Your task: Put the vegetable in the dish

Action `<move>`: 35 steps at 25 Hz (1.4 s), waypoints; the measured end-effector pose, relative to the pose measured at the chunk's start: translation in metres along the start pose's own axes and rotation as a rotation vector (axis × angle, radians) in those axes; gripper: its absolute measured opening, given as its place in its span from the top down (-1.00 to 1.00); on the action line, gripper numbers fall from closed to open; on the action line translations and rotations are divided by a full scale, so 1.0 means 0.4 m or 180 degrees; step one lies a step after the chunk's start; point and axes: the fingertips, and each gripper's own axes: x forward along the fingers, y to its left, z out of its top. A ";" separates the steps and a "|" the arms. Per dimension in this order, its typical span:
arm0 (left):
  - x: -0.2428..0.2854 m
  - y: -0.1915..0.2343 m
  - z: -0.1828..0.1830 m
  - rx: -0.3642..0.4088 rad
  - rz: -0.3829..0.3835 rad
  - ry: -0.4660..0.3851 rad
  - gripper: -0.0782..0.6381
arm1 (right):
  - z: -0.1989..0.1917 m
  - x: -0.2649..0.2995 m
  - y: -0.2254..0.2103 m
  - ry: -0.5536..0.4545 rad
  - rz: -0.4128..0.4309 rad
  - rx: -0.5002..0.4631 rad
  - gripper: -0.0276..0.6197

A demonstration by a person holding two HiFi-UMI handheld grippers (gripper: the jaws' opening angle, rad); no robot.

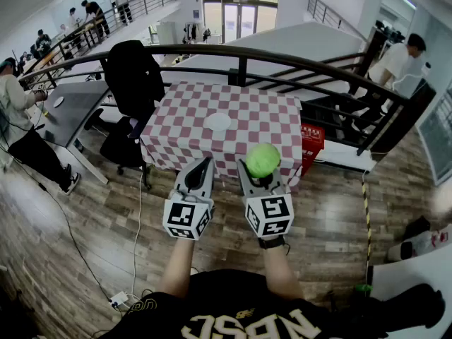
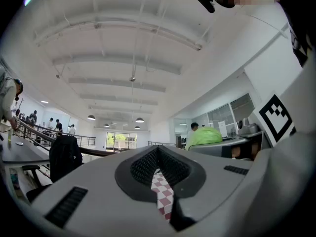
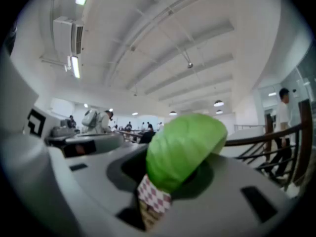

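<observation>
Two grippers | right gripper [image 1: 258, 175] clamped on green vegetable [image 1: 263, 159]; left gripper [image 1: 206, 162] narrow, empty | risk: round vegetable may slip from pinch, landing short of dish [image 1: 218, 121] at upper centre

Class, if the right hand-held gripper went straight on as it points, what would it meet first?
Probably the checkered table, just ahead of the right hand-held gripper holding the green vegetable; height is unclear, so it might pass above.
</observation>
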 end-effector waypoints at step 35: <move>0.732 0.779 -0.271 -0.0551 -0.0142 0.0145 0.73 | -0.164 0.995 -0.156 0.0308 -0.0035 0.0554 0.50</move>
